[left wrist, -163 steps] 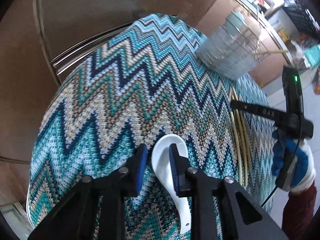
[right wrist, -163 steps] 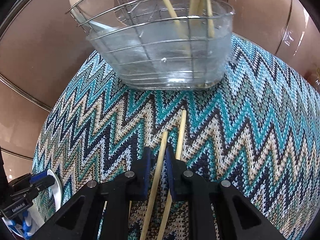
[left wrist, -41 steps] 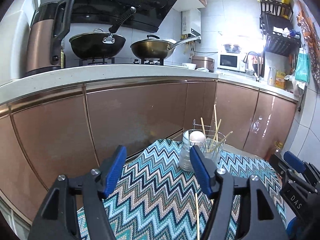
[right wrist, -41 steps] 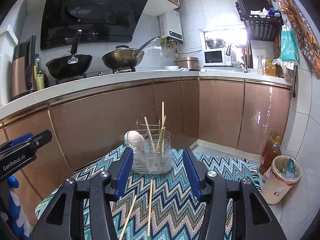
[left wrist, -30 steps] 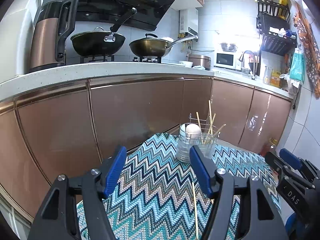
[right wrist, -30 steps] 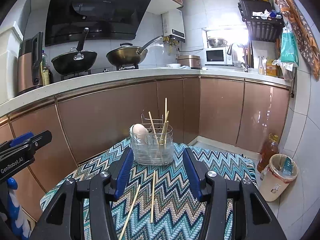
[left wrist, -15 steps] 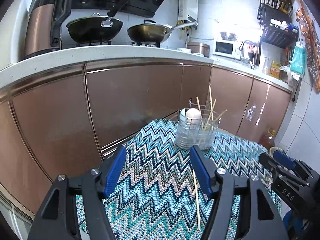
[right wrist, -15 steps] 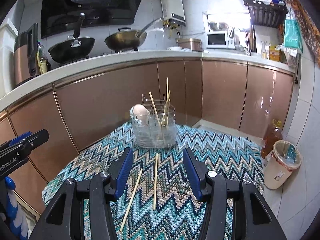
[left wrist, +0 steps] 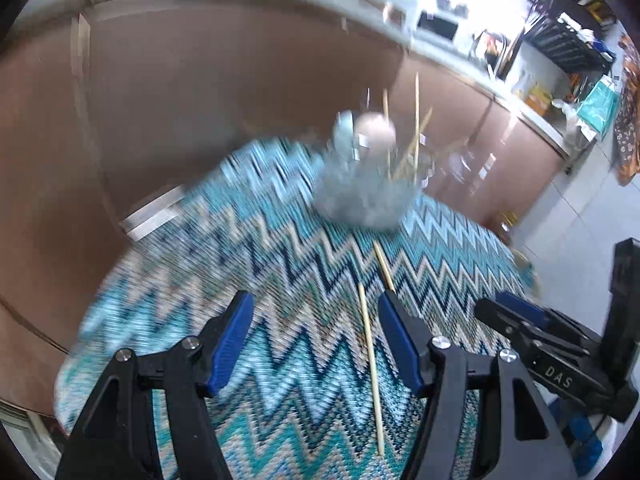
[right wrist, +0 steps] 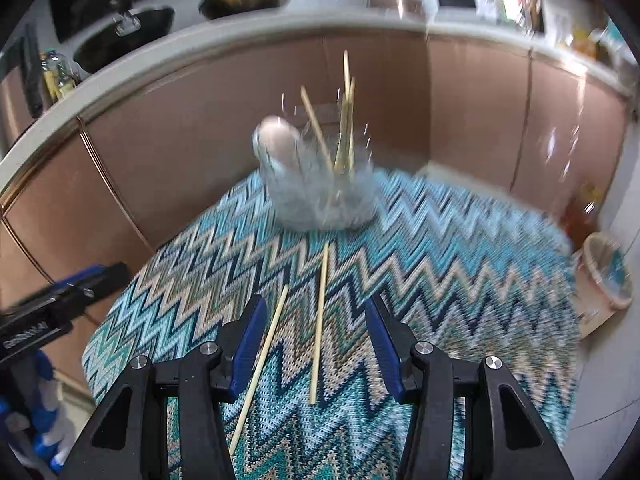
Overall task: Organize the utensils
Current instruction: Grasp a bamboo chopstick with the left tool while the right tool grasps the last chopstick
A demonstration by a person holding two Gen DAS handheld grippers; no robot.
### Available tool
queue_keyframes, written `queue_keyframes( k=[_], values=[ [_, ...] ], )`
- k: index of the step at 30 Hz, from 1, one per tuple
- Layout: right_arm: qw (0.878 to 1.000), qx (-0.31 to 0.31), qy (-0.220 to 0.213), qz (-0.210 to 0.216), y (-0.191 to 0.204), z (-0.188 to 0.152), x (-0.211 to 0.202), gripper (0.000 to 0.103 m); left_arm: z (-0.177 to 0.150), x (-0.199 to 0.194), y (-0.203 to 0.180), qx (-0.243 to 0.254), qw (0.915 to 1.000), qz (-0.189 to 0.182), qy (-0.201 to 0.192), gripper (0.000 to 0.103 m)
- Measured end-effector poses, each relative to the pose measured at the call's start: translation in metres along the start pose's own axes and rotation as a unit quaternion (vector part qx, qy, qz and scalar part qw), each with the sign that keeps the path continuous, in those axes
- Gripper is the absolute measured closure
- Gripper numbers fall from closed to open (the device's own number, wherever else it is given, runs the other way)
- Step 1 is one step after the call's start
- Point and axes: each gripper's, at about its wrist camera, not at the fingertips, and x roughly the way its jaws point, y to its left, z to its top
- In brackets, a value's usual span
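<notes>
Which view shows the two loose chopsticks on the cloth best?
The right wrist view: both chopsticks lie full length between the open right gripper. The left wrist view shows one fully; the other is partly hidden behind the left gripper.

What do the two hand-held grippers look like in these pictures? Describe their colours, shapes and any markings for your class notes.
Both the left gripper and the right gripper have black angular frames with silver bolts and long blue pads lining the two fingers. Seen from the left wrist, the right gripper's body carries white lettering reading "DAS". Seen from the right wrist, the left gripper's side bears a white word, too blurred to read.
</notes>
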Motion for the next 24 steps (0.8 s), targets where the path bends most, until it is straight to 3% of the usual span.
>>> queue_keyframes(
  k=[5,11,18,24],
  values=[
    [0.998,0.008,0.062,0.026,-0.017,0.015,0.045,0.069,0.013,0.068,-0.012,-0.002,0.9931,-0.064,0.099,0.059],
    [0.995,0.007,0.101,0.026,-0.037,0.030,0.077,0.078,0.015,0.131,-0.038,0.007,0.9826,-0.064,0.174,0.075],
    [0.991,-0.008,0.129,0.033,-0.045,0.039,0.098,0.078,0.016,0.169,-0.052,0.023,0.9776,-0.035,0.206,0.089],
    [0.987,-0.021,0.151,0.043,-0.037,0.045,0.126,0.083,0.014,0.177,-0.052,0.026,0.9798,-0.032,0.196,0.098]
  ],
)
